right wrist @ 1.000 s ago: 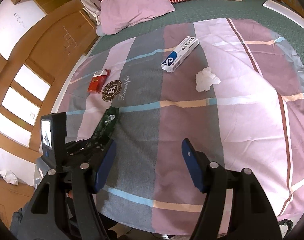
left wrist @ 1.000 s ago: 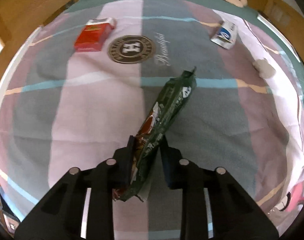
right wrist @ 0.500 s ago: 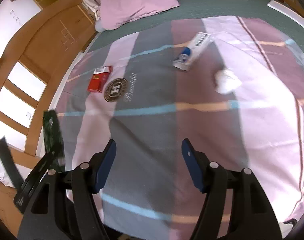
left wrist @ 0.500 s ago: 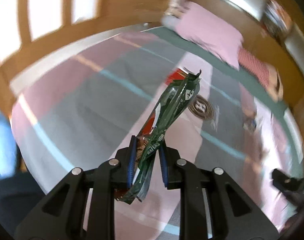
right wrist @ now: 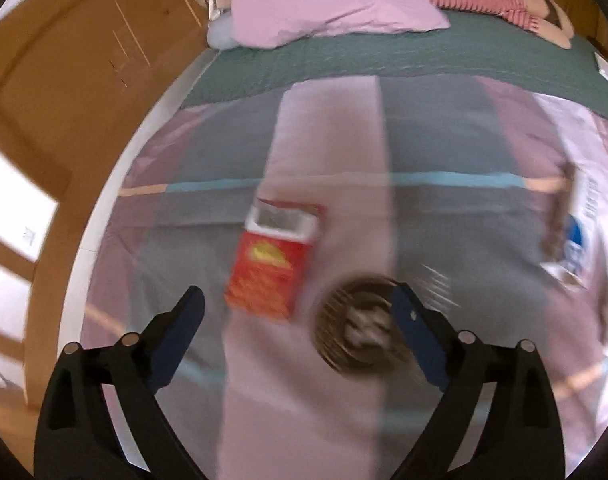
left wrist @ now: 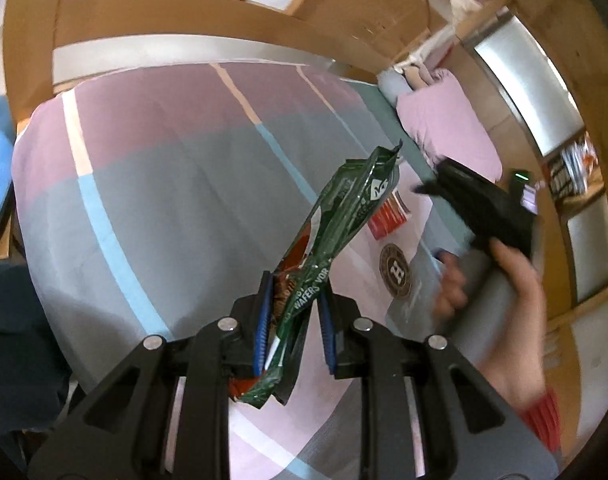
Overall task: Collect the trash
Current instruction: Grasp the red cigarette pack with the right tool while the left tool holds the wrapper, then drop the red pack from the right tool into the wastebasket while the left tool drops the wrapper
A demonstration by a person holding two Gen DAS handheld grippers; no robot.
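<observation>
Left gripper (left wrist: 292, 322) clamps a green wafer wrapper (left wrist: 328, 248) held above a striped bed (left wrist: 163, 184).

Right gripper (right wrist: 297, 312) hangs wide open, holding nothing, over a red carton (right wrist: 272, 264) lying on the bed with its top flap open; contents too blurred to tell.

Bare bedspread (right wrist: 304, 420) fronts red box (right wrist: 273, 266).

- A striped bedspread (right wrist: 328, 140) in pink, grey and blue covers the bed.
- A pink pillow (right wrist: 328, 0) lies at twelve o'clock.
- A round brown emblem (right wrist: 360, 328) is printed at five o'clock, blurred.
- Wooden panelling (right wrist: 63, 80) stands at ten o'clock.
</observation>
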